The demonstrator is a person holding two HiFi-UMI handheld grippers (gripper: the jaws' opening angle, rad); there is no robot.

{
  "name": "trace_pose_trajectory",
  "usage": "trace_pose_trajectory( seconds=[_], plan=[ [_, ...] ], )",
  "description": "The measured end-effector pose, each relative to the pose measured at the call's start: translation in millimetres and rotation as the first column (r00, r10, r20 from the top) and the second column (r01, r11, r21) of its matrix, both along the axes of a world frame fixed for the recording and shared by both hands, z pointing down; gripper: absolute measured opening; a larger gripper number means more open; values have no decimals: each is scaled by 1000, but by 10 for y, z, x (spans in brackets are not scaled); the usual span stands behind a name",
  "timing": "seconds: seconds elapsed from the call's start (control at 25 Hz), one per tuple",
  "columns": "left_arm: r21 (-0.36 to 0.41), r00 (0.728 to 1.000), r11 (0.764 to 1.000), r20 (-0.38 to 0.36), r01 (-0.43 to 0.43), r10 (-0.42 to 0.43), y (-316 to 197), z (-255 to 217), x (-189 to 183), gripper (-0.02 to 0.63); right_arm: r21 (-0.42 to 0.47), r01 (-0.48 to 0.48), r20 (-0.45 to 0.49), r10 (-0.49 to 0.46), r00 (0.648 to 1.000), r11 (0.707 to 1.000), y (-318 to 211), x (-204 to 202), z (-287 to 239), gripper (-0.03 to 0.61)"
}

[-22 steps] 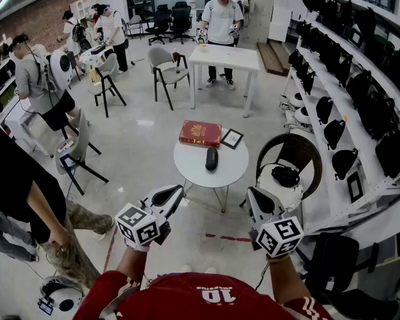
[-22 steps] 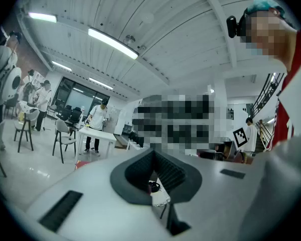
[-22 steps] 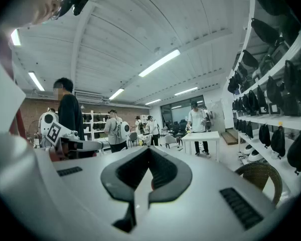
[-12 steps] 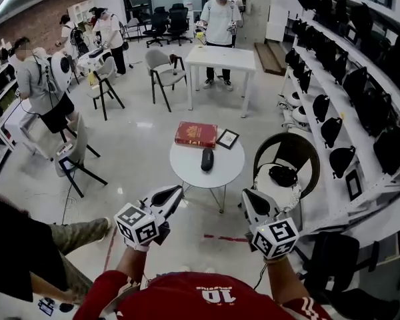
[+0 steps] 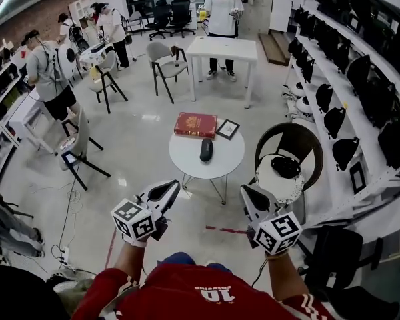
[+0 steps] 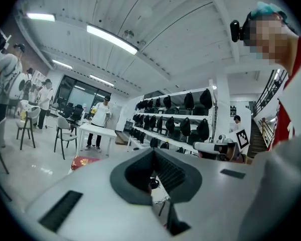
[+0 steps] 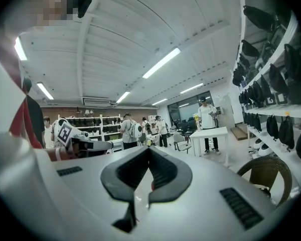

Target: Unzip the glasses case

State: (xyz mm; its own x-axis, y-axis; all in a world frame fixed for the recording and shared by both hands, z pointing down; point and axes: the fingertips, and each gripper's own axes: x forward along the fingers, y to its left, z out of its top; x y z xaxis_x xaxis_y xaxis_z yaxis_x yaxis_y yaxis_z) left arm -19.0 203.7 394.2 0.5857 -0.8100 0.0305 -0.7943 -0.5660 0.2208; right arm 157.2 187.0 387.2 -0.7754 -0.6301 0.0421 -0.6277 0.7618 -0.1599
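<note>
Red book (image 5: 195, 125) flat at far edge of round white counter (image 5: 187, 167), framed picture (image 5: 229, 129) just beside it. Round-backed chair (image 5: 295, 143) near counter, dark headset (image 5: 285, 167) on seat. White table (image 5: 223, 48) beyond, person (image 5: 221, 12) behind it.

glasses case (image 5: 206, 150) on the round table (image 5: 187, 160): seen plainly in the head view only, and too small there to tell where the zip stands or which way the case faces.

left gripper view: the left gripper's (image 6: 153, 152) own body covers most of the table; only part of the red book (image 6: 84, 161) shows past it.

right gripper view: the right gripper's (image 7: 149, 149) body blocks the lower scene.

book cover print and the content of the picture frame (image 5: 228, 129): too small to read.

dark item (image 5: 285, 167) on the wicker chair (image 5: 300, 139): cannot identify.

standing person (image 5: 221, 9): head cut off by the top edge.
</note>
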Motion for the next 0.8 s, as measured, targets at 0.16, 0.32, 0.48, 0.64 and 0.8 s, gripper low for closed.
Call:
trace_pose_trajectory(
  seconds=[0.16,0.32,0.48,0.64,0.8],
  plan=[
    [-19,1000,1000,4,11,-11,18,85,59,2,-8,17,4,-17,1000,1000,19,62,62,15],
    [-23,1000,1000,19,12,-11,-16,128,122,2,-18,25,1,-25,1000,1000,-6,102,111,15],
    [-26,1000,1000,28,13,-12,-68,163,111,2,-27,21,-5,-21,1000,999,-34,103,157,15],
    [-30,1000,1000,20,9,-9,-173,208,106,2,-26,21,-21,-22,1000,999,-107,116,191,15],
    [-29,1000,1000,13,9,-8,-293,253,108,2,-30,13,-34,-14,999,999,-216,146,223,14]
  ],
)
